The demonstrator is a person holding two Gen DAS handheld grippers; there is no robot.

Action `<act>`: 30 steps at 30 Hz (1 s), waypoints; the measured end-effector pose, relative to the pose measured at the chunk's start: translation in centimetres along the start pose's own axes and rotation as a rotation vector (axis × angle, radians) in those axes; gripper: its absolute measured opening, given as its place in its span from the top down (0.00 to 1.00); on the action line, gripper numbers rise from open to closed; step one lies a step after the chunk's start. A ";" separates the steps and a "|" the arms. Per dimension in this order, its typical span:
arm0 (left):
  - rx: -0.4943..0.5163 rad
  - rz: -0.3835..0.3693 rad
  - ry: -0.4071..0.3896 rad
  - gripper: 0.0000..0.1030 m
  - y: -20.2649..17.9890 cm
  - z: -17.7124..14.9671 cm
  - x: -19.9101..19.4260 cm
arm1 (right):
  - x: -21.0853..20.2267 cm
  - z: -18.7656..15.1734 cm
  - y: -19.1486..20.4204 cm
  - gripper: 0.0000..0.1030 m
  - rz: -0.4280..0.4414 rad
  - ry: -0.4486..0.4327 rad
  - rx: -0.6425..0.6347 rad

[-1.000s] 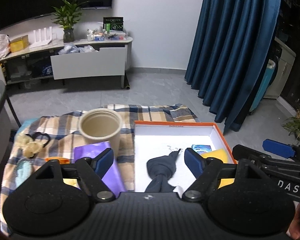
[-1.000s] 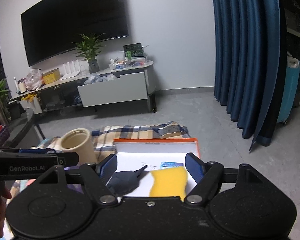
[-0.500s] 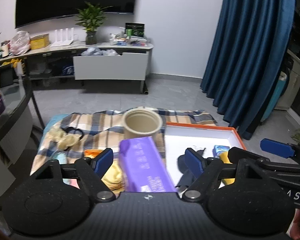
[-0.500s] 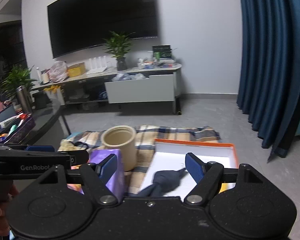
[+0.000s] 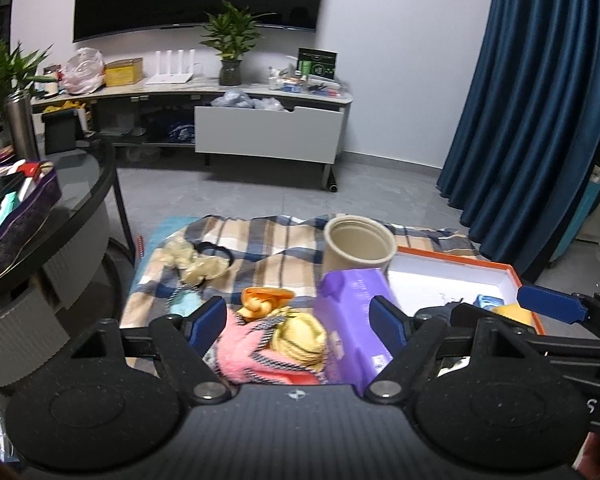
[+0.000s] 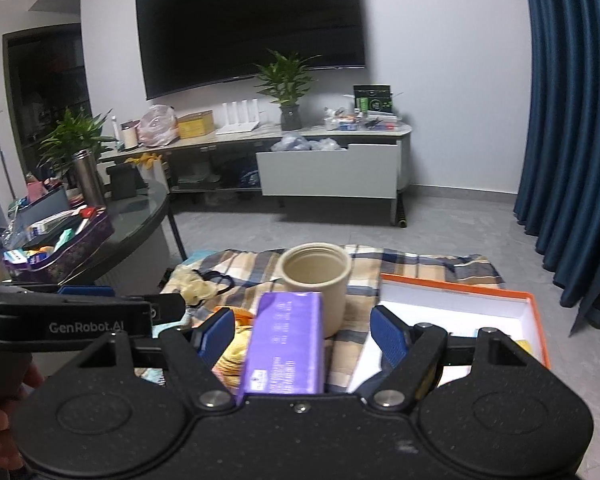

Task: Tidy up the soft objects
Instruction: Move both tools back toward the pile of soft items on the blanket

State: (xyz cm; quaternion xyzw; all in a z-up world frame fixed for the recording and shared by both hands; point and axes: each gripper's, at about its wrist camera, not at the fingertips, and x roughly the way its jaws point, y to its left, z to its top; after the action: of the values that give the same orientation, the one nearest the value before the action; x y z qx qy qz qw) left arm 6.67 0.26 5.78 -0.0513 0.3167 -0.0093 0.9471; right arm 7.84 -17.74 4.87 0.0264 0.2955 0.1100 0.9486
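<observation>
Hovering wide-open, empty, L gripper frames pink plush w/ orange box at 2 o'clock; next: descend, pinch; R gripper also wide.

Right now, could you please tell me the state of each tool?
Left tool: open, holding nothing, above the pink soft toy.
Right tool: open, holding nothing, above the purple pack.

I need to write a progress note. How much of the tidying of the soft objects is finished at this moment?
Done: a dark knotted cloth and a yellow sponge already lie in the orange-rimmed box. In hand: nothing; the left gripper and right gripper are both open. Left: the pink cloth, the yellow item, the orange piece and the purple pack remain on the plaid blanket.
</observation>
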 end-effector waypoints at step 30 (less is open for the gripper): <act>-0.102 0.111 0.099 0.22 10.8 -4.5 0.9 | 3.6 -4.0 7.9 0.14 0.194 0.095 -0.111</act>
State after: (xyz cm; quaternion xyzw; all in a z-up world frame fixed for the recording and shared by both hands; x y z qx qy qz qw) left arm 4.48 10.59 0.54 -0.0816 0.3658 0.0568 0.9254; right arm 6.94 -9.26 0.53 -0.0031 0.3295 0.2187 0.9185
